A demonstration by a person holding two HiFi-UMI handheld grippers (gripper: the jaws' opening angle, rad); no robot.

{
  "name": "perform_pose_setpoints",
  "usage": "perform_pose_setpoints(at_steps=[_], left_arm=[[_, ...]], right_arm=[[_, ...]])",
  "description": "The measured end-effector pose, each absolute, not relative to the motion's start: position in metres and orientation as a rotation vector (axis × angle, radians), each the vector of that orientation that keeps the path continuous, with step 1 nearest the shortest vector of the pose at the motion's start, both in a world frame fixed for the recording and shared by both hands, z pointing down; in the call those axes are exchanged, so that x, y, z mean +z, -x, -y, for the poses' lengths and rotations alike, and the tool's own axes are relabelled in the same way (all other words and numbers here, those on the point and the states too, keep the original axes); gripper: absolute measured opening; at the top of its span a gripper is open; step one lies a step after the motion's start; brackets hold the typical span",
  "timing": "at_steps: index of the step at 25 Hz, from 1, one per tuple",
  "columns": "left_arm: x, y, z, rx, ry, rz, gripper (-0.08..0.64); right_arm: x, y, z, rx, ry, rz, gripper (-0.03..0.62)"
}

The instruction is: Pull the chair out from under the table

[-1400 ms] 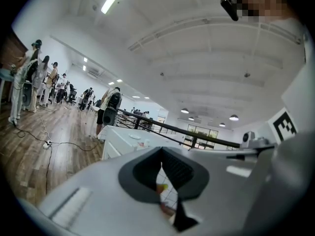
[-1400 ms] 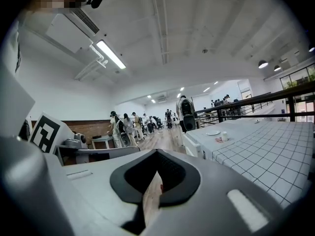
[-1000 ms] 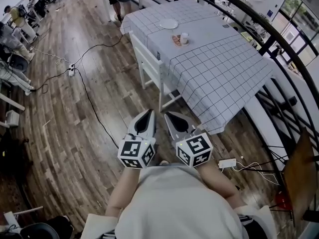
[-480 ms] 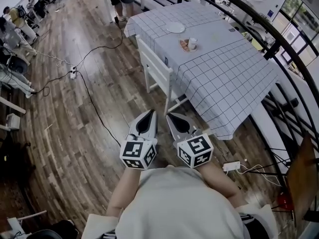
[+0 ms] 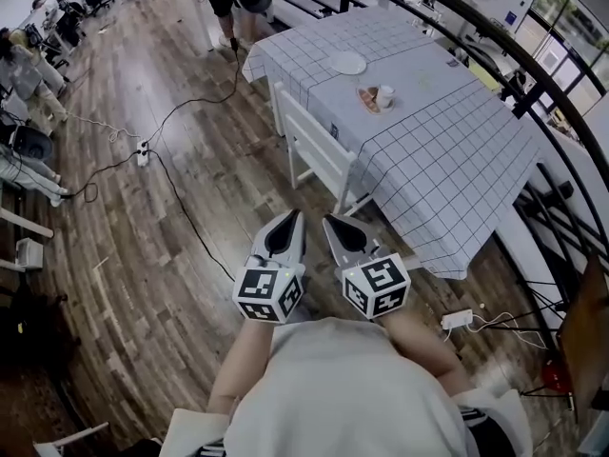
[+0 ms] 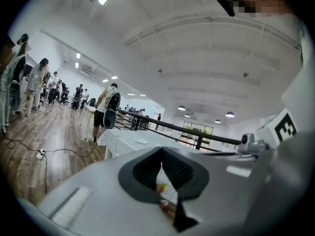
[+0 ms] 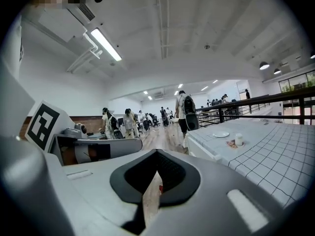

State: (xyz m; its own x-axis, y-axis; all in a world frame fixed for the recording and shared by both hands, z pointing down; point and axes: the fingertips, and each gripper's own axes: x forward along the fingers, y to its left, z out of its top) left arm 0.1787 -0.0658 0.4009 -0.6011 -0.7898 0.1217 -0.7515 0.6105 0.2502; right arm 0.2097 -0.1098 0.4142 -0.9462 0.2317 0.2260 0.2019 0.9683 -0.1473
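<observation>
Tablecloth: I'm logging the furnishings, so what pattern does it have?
The tablecloth is white with a thin dark grid, clearest in the head view.

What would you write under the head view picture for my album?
Left gripper and right gripper, both shut, point toward the white chair at the checked table.

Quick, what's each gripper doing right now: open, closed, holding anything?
Left gripper: closed, holding nothing.
Right gripper: closed, holding nothing.
</observation>
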Motion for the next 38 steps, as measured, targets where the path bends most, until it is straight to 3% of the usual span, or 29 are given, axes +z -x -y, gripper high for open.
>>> perform_pose_setpoints(at_steps=[19,38], left_arm=[[0.397,-0.067,0.034,-0.204,-1.496,2.475,0.010],[0.411,-0.008,-0.005,-0.124,-1.578,2.411,0.011]], right_arm=[[0.404,-0.096,0.078,0.247,0.045,2.924,-0.002],[0.420,-0.040,0.037,0.254,-0.059,2.898,-0.002]])
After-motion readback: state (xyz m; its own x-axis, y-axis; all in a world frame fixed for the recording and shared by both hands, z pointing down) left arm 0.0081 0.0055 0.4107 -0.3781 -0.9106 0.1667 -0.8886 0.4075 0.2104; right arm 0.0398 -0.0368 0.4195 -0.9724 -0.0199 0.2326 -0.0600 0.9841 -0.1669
